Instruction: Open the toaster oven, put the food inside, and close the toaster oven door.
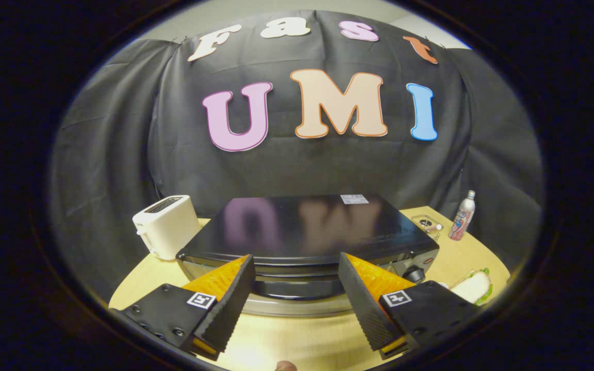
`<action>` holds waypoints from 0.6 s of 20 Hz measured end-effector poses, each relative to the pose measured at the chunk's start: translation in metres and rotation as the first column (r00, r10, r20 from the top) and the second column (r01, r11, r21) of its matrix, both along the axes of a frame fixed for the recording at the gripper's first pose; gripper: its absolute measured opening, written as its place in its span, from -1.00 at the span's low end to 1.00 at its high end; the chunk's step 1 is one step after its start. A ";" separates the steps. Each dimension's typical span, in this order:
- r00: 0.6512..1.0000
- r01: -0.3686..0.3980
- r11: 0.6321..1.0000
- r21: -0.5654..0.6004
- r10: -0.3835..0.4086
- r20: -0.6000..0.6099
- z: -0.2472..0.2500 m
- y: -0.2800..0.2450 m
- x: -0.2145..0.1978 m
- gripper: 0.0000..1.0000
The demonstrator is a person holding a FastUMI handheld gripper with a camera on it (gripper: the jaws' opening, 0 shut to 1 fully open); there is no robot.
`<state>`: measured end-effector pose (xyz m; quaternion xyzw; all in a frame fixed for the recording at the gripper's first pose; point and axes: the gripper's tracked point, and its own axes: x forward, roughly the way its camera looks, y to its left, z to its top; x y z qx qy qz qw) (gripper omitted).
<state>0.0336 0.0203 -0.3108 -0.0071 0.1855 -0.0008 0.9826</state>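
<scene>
Hovering spread wide and holding nothing, the hand-held gripper [297,309] frames the toaster oven's [307,232] door handle [297,289] just ahead of its ridged fingers, a placement that reads as lining up to pull the closed door down. The oven is a low box with a glossy dark top and a rounded metal front, standing on the pale wooden bench [297,340]. A sandwich [475,286] (presumably the food) waits on the bench near the oven's knob side, while a smooth white toaster [167,225] and a slim bottle [462,215] stand at the oven's two sides.
</scene>
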 end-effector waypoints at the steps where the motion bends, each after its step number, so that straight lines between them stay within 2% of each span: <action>1: 1.000 0.002 1.000 -0.003 -0.002 0.002 0.001 0.000 -0.003 1.00; 12: 0.999 0.006 1.000 -0.016 -0.007 -0.039 -0.013 -0.003 -0.055 1.00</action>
